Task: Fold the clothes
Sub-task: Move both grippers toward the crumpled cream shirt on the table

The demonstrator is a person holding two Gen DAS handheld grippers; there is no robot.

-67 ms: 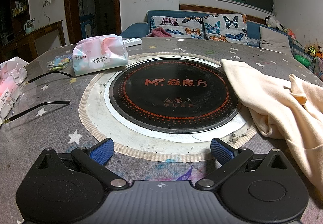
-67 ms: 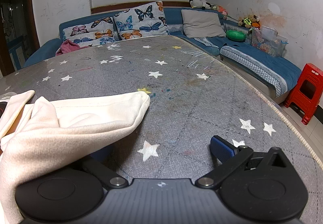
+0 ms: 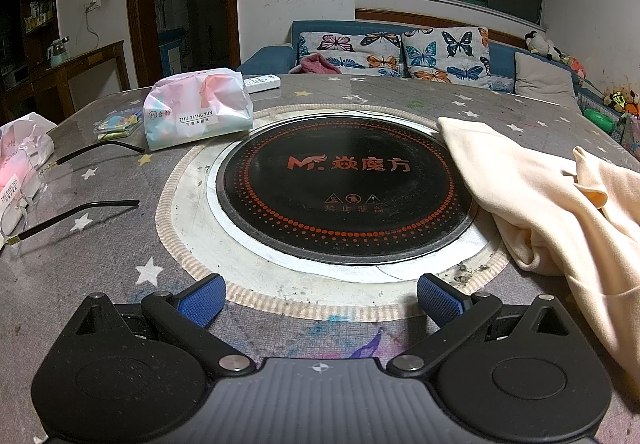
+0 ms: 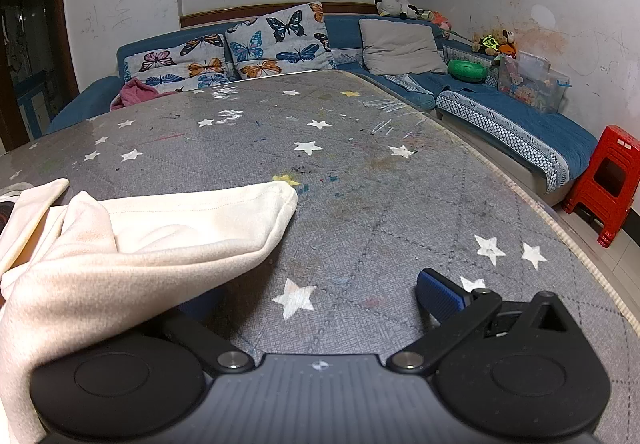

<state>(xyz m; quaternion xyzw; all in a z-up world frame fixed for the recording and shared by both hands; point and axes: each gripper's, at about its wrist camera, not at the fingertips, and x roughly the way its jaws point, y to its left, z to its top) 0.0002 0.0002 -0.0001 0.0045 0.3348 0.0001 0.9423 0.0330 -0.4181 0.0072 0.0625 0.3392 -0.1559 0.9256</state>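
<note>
left tongs (image 3: 320, 298) spread wide, holding nothing above the desk (image 3: 120, 264). right tongs (image 4: 320, 300) wide too, cream garment (image 4: 140, 244) draped over their left finger.

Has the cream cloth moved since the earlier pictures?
No. The cream cloth keeps its corner at the black cooktop's right rim, as before.

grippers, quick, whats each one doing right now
Left tool: open, holding nothing, over the table.
Right tool: open; the cream garment drapes over its left finger, not gripped.
</note>
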